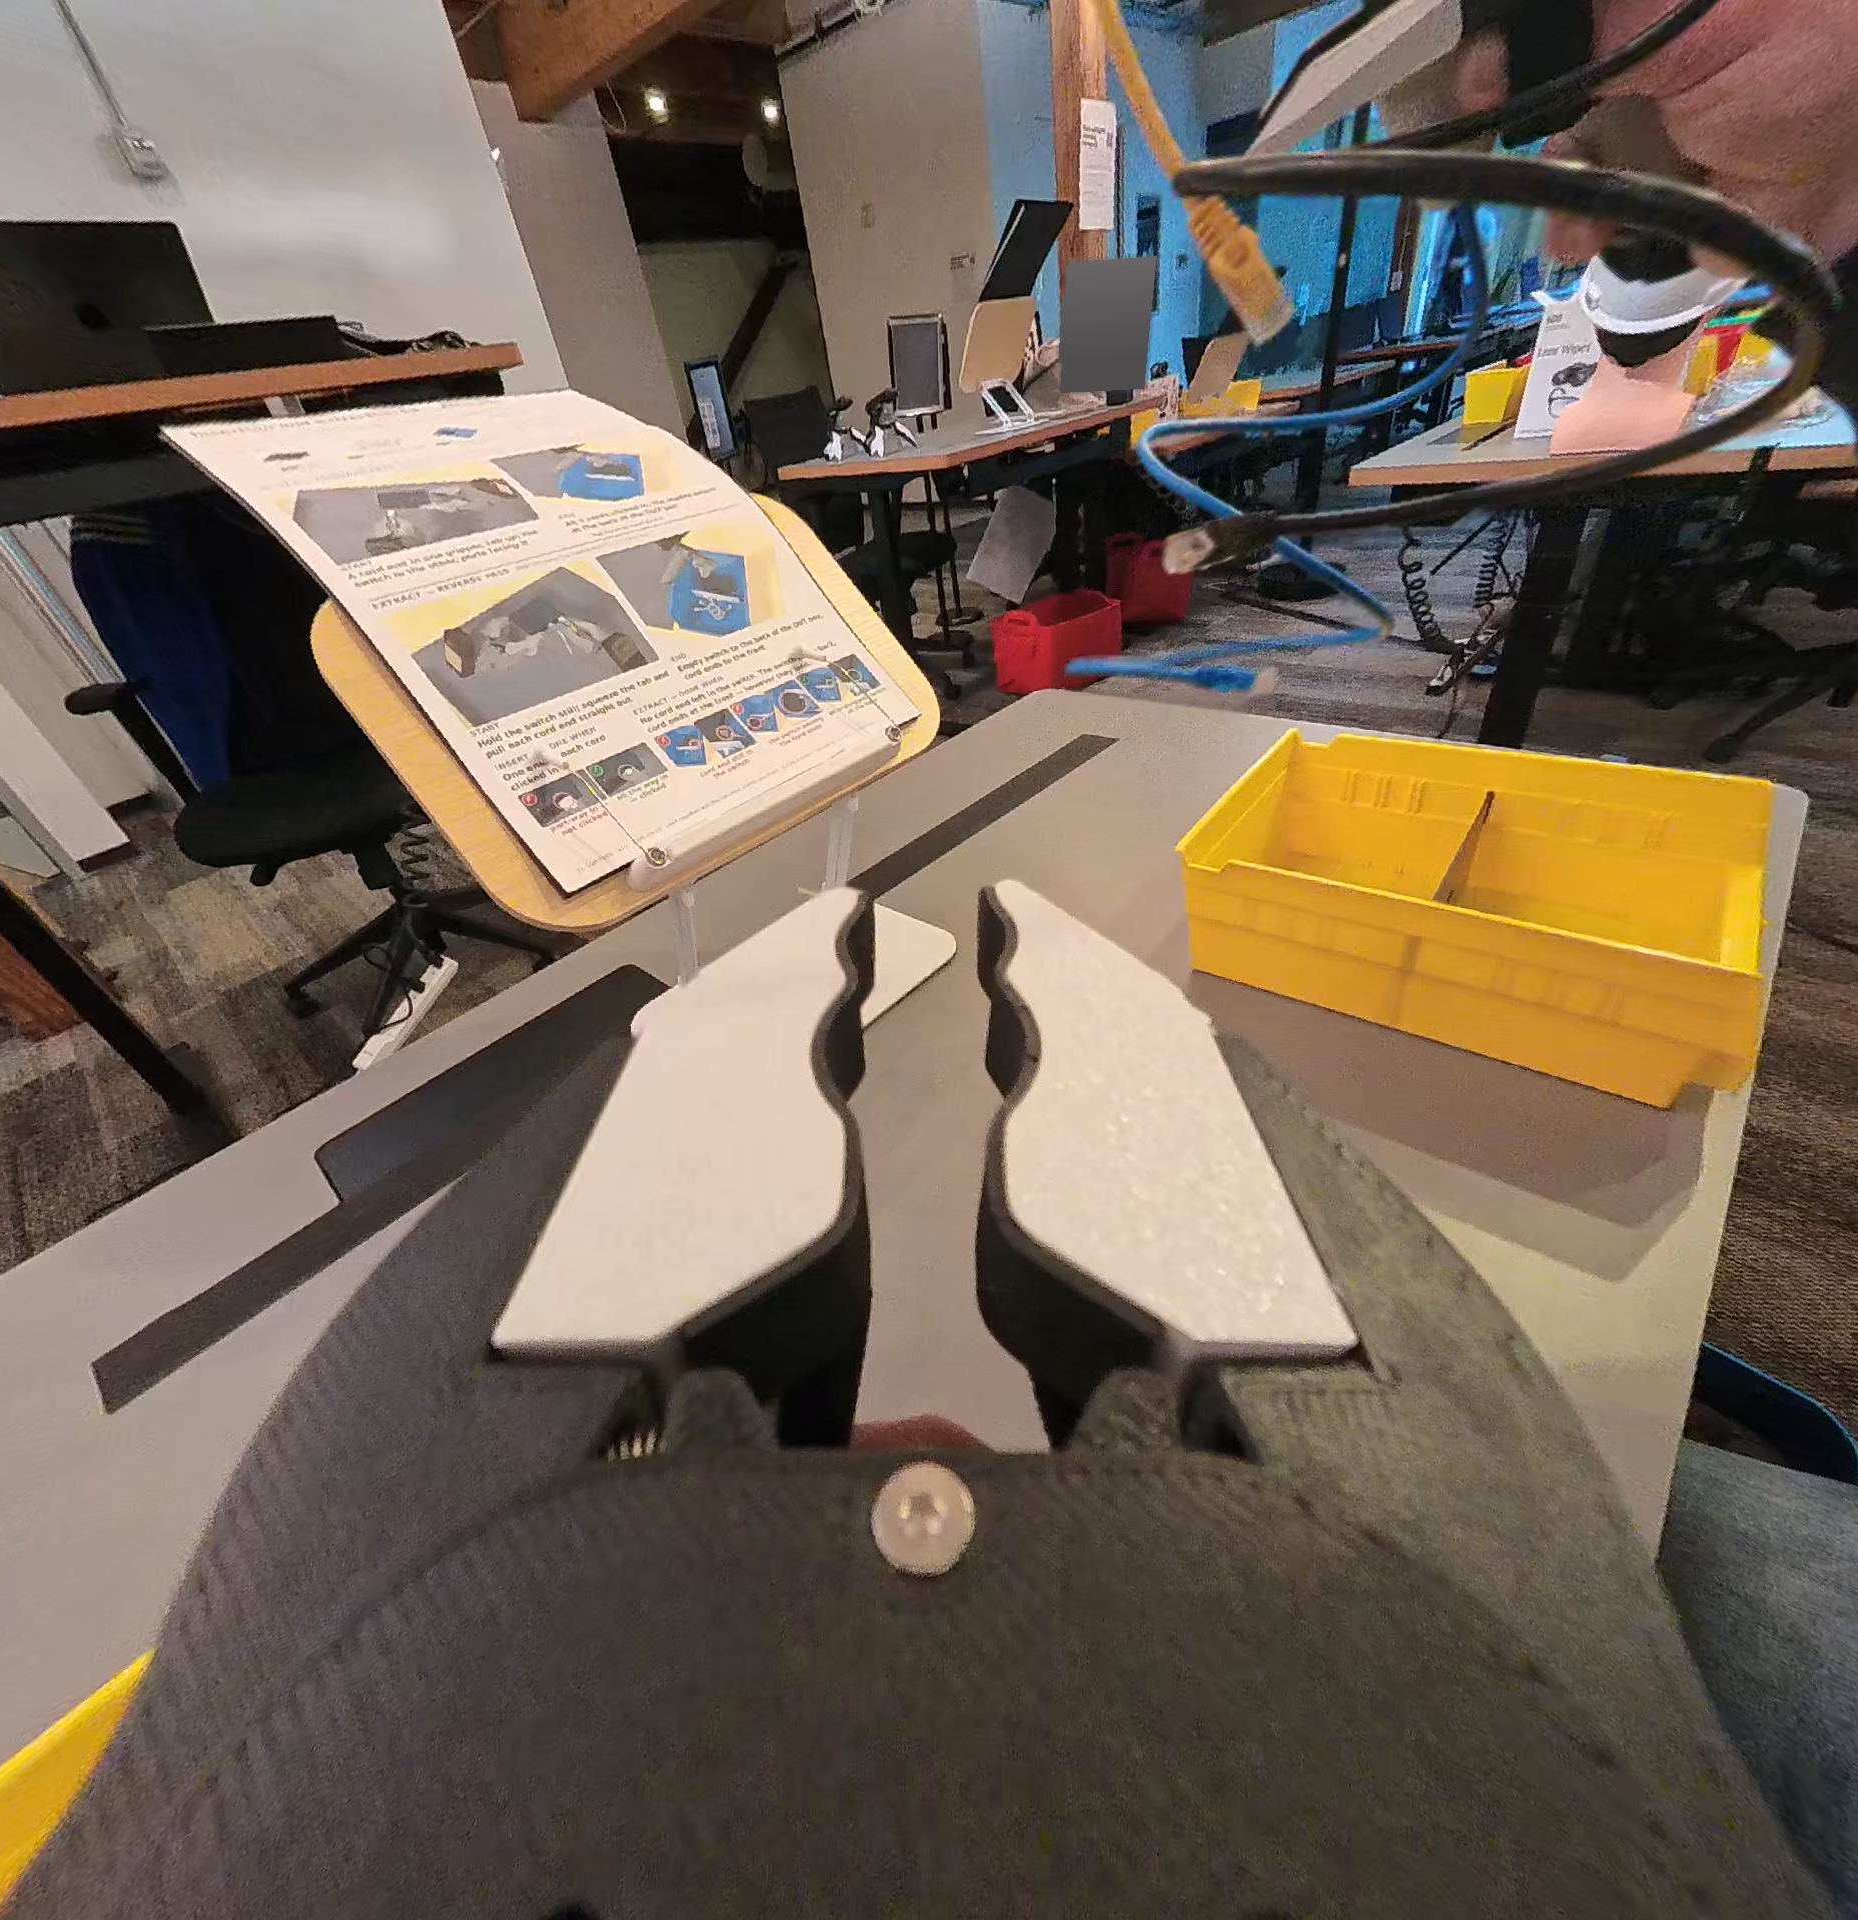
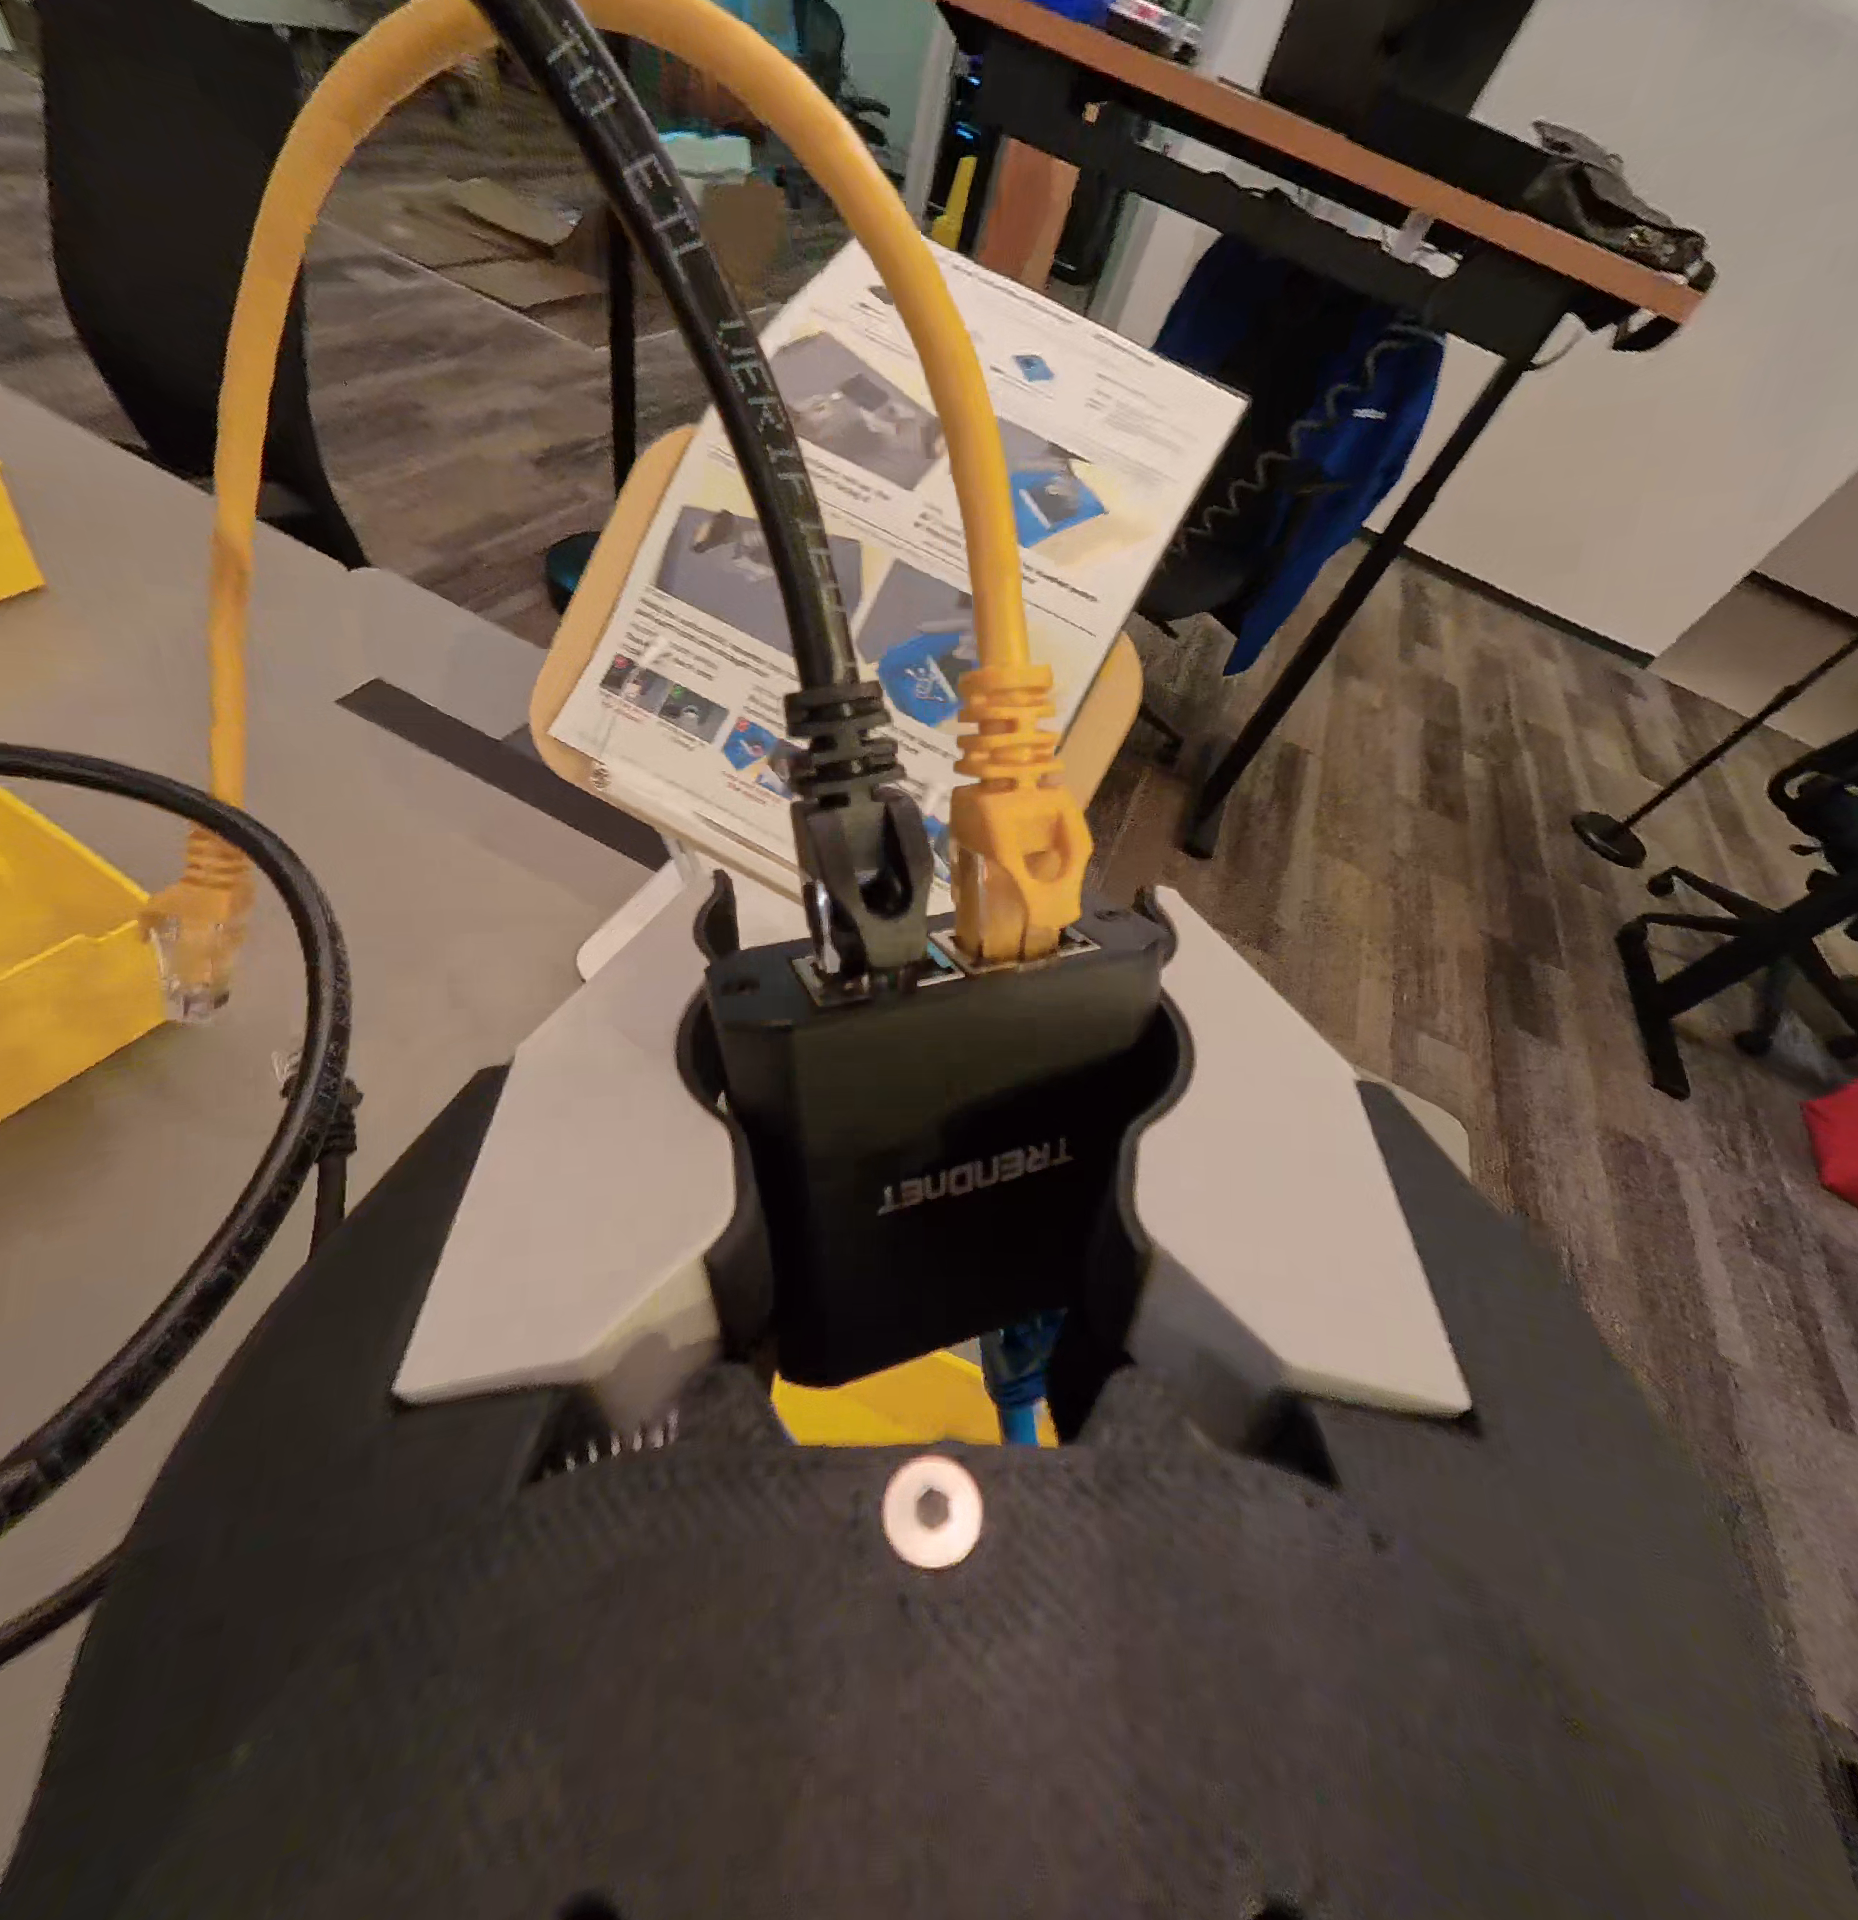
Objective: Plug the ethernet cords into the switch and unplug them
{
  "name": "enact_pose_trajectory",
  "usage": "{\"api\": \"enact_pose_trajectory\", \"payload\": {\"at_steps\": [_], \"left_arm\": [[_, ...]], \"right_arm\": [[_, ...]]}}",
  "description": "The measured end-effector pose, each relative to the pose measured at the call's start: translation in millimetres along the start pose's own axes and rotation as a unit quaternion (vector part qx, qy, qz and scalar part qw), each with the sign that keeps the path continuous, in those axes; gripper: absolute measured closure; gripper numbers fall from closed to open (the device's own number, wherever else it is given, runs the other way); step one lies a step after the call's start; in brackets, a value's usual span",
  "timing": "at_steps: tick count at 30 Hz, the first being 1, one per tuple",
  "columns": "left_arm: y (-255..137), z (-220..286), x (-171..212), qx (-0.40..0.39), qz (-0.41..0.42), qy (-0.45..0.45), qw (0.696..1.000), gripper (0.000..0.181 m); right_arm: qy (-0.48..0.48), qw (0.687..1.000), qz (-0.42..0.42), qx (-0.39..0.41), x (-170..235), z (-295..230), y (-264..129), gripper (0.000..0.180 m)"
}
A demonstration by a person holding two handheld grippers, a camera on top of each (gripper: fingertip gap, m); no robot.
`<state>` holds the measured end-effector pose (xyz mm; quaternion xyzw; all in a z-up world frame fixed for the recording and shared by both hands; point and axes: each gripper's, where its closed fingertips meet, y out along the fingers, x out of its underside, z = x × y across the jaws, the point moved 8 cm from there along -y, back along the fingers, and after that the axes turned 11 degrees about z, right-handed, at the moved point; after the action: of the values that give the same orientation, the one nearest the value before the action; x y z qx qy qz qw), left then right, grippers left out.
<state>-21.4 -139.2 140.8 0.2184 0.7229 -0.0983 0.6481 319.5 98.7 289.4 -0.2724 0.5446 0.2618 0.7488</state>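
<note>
My right gripper (image 2: 940, 914) is shut on a black switch (image 2: 935, 1143) and holds it in the air, ports facing away. A black cord's plug (image 2: 852, 862) and a yellow cord's plug (image 2: 1018, 831) sit in its ports. A blue cord (image 2: 1024, 1382) hangs below it. The yellow cord's free end (image 2: 203, 935) dangles at the left. In the left wrist view the cords hang at the upper right: black loop (image 1: 1631, 197), yellow plug (image 1: 1242, 270), blue plug (image 1: 1231, 677). My left gripper (image 1: 920, 914) is empty, its jaws a little apart, low over the grey table (image 1: 1112, 1091).
A yellow divided bin (image 1: 1476, 935) stands on the table's right part. An instruction sheet on a wooden stand (image 1: 551, 623) stands at the table's far edge. Another yellow bin (image 2: 42, 966) is at the left of the right wrist view. Chairs and desks are beyond. Tip to tip, the grippers are about 35 cm apart.
</note>
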Motion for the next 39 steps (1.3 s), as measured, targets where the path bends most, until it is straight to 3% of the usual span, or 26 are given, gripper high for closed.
{"api": "enact_pose_trajectory", "payload": {"at_steps": [7,11,20,27,39], "left_arm": [[3,-1,10,0.006,-0.015,-0.012,1.0,0.162],[6,2,15,0.011,-0.025,-0.013,1.0,0.162],[14,5,29,0.02,-0.047,-0.023,0.998,0.162],[20,10,41,0.029,-0.064,-0.029,0.997,0.162],[23,17,49,0.036,-0.078,-0.028,0.996,0.162]], "right_arm": [[0.052,0.997,-0.055,0.029,82,23,11,0.104],[0.13,0.99,-0.057,0.022,135,31,20,0.105],[0.247,0.96,-0.079,0.101,237,68,-1,0.105],[0.176,0.956,-0.198,0.127,297,54,-6,0.105],[-0.008,0.919,-0.384,0.086,349,17,15,0.104]]}}
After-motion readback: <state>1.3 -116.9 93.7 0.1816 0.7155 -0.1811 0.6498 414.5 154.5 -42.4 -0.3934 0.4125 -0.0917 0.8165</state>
